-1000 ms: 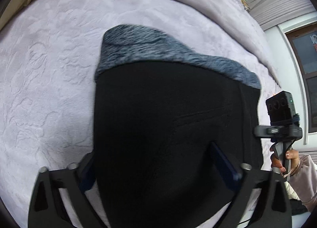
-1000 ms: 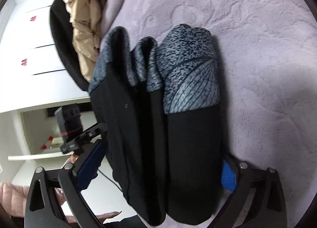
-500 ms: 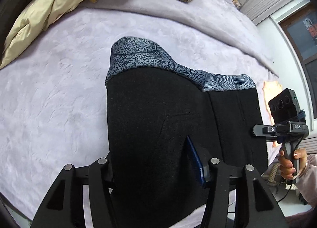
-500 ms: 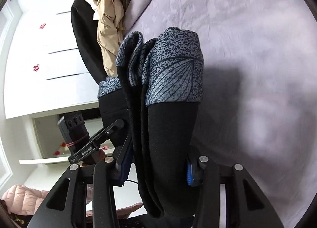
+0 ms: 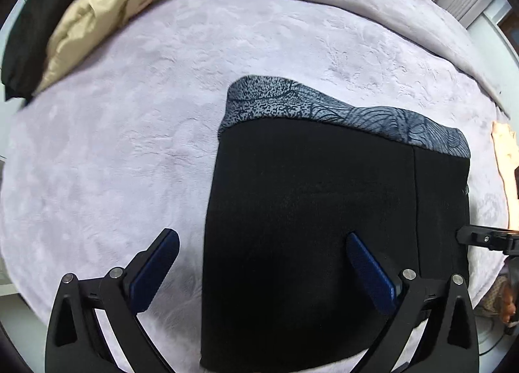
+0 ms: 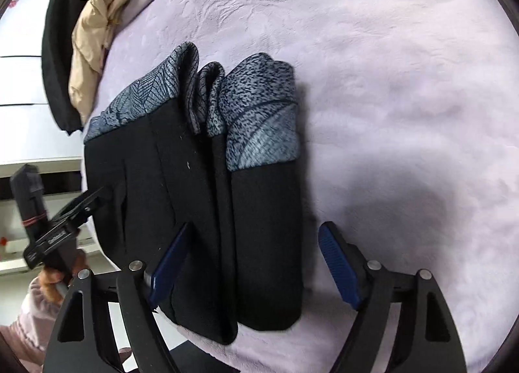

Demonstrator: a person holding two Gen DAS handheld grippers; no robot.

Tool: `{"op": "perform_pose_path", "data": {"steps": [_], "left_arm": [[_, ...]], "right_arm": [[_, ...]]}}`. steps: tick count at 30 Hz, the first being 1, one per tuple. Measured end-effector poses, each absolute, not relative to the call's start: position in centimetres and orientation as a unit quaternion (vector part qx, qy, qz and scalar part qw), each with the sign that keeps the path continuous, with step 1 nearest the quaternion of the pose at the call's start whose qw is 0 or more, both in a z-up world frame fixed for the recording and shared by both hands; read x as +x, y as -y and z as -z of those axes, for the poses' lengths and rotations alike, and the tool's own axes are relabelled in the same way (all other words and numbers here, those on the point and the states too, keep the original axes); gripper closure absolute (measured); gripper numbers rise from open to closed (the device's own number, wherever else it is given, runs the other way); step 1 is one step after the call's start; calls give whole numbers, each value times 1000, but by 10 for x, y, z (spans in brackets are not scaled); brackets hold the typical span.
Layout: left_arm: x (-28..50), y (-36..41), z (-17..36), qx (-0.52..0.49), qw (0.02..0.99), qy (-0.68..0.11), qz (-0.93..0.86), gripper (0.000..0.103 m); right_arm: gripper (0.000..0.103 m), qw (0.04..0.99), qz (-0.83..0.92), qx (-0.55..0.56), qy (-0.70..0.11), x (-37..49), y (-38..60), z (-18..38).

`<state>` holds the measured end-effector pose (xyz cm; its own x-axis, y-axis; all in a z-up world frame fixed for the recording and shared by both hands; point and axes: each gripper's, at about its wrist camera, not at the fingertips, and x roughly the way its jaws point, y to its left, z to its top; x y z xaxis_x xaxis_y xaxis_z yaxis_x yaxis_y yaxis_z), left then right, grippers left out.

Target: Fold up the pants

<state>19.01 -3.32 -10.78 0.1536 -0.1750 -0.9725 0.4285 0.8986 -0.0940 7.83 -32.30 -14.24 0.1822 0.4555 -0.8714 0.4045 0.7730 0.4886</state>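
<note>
- Bed w/ lilac plush blanket fills both views; embossed leaf pattern on it.
- Pants: black, folded into a compact rectangle, lying flat on the blanket near the bed's edge. Left wrist view: ctr to 4 o'clock. Right wrist view: ctr-left, folded layers stacked side by side.
- Grey patterned cuff band runs along the pants' far end, 12–2 o'clock of the bundle; in right wrist view it shows as several rolled folds.
- Beige padded jacket heaped at 10–11 o'clock on the bed's far side, well apart from the pants; dark garment just beside it.
- Left claw: released, jaws just spread wide; one pad over bare blanket, other over the black cloth. Bundle's left edge sits between them; no pinch seen.
- Right claw: released too, jaws just been opening; they straddle the bundle's right-hand layers, pads not pressing.
- Person's hand at 8 o'clock in right wrist view, pink sleeve, gripping the other tool's handle.
</note>
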Motion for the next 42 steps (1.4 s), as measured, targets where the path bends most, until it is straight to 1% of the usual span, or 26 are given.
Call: {"op": "perform_pose_path", "data": {"steps": [2,4,11,14,17,18,23,29,35,42], "left_arm": [[188,33,95,106,756,-617,191,0],[178,33,86,124,755,-621,173,0],[148,43,49,167,758,-607,171,0],[146,40,34,155,764,-600,181,0],[146,42,23,160,770,-589,186,0],[147,44,20,168,774,-582,183,0],[151,45,19,161,767,-590,193,0],[150,40,23,165,764,-592,196,0],[155,36,39,162,747,-607,216,0],[156,32,31,150,750,-606,219,0]], "right_arm": [[19,694,3,327,-641,73,323,131],[16,697,32,313,-644,65,322,118],[14,723,90,270,-629,46,300,81],[12,739,105,255,-614,43,287,67],[5,760,104,236,-597,38,280,54],[0,764,101,233,-594,39,277,51],[0,768,91,210,-598,59,248,40],[0,749,109,202,-621,68,223,45],[0,735,153,207,-627,65,216,46],[0,728,162,189,-639,64,211,41]]}}
